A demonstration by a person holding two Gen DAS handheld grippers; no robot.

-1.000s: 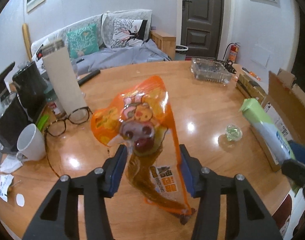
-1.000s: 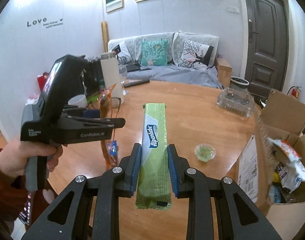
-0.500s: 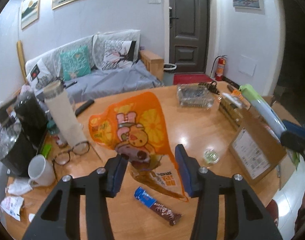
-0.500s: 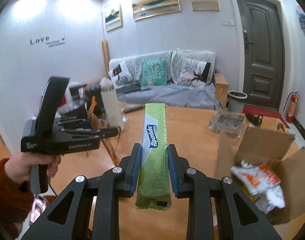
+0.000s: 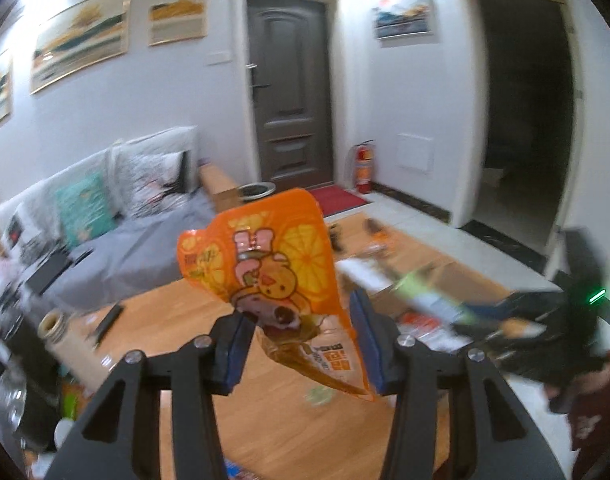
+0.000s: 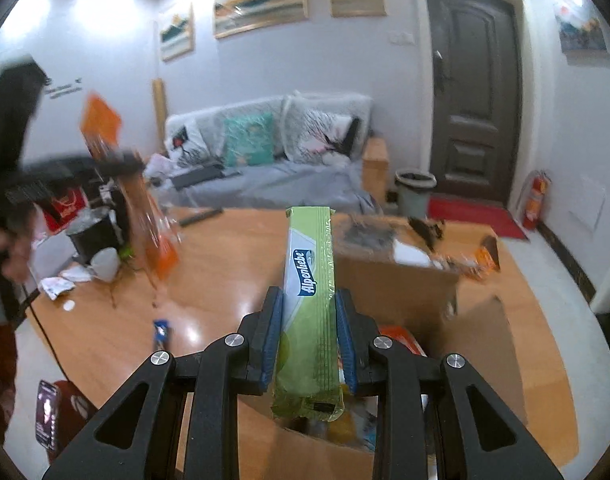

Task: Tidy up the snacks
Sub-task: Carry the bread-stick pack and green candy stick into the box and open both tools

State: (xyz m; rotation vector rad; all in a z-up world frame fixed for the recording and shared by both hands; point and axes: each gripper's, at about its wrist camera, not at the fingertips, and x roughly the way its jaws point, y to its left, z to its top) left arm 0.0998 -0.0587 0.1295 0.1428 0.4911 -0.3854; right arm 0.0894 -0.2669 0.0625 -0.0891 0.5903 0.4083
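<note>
My left gripper point(image 5: 303, 344) is shut on an orange snack bag point(image 5: 273, 264) with a cartoon animal, held high above the round wooden table point(image 5: 177, 320). The bag also shows blurred in the right wrist view point(image 6: 105, 128). My right gripper point(image 6: 309, 340) is shut on a long green Alpenliebe candy pack point(image 6: 311, 280), held above the open cardboard box point(image 6: 405, 280). The box holds several snack packets point(image 6: 397, 334). A small blue-wrapped snack bar point(image 6: 161, 330) lies on the table.
At the table's left edge stand a white mug point(image 6: 105, 264), a dark kettle point(image 6: 91, 232) and a tall paper roll point(image 5: 65, 336). A clear tray point(image 6: 365, 232) sits behind the box. A sofa point(image 6: 265, 160) is beyond the table.
Both grippers have risen and swung right toward the cardboard box, each still holding its snack. The right gripper now hangs over the box opening.
</note>
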